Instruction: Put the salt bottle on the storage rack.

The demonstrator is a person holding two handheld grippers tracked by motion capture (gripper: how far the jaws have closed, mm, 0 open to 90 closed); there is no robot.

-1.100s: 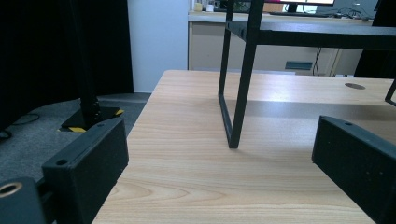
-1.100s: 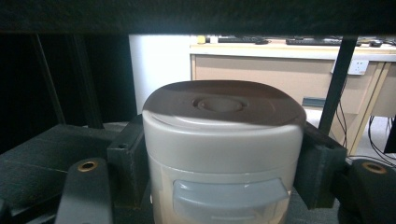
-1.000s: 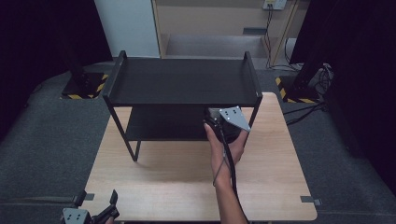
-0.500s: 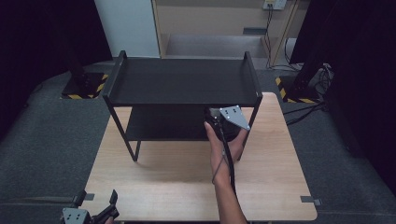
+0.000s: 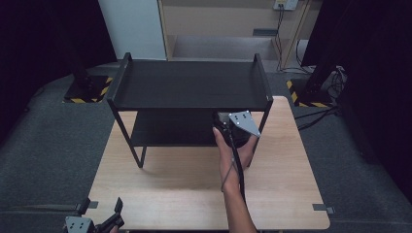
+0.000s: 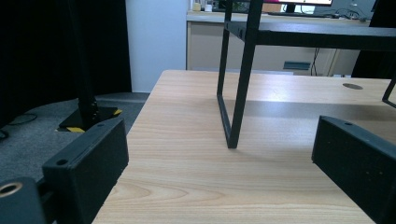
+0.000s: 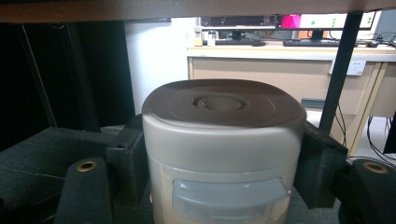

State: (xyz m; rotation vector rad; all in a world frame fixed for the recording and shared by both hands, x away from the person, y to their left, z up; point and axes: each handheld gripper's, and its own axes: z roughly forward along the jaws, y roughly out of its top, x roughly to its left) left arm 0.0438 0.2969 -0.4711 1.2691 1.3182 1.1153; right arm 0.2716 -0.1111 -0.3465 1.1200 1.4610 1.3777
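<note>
The right gripper [image 5: 228,127], seen from the high view, pokes in under the top board of the black metal rack with two shelves [image 5: 189,85]. The right hand [image 5: 233,153] behind it rests over the light wooden table [image 5: 184,194]. Compared with a moment ago, nothing here has moved: the hand and the gripper are in the same spot. I think that means the grab is done and the lift has not started yet. Far back and to the left of the right gripper, the left gripper [image 5: 102,209] waits at the near corner of the table.

In the left gripper view, the left gripper [image 6: 219,163] has its jaws spread wide with only bare table between them. A black leg of the rack [image 6: 238,93] stands ahead of it.

In the right gripper view, the right gripper [image 7: 222,163] has its jaws pressed tight on both sides of a pale grey plastic tub with rounded corners [image 7: 222,140]. The tub has a brown lid [image 7: 219,105] and sits right between the jaws on the lower shelf [image 7: 37,154].

There is no name or label on the tub that I can see. Computer screens [image 7: 322,21] glow far behind it, but their writing is too small to read.
</note>
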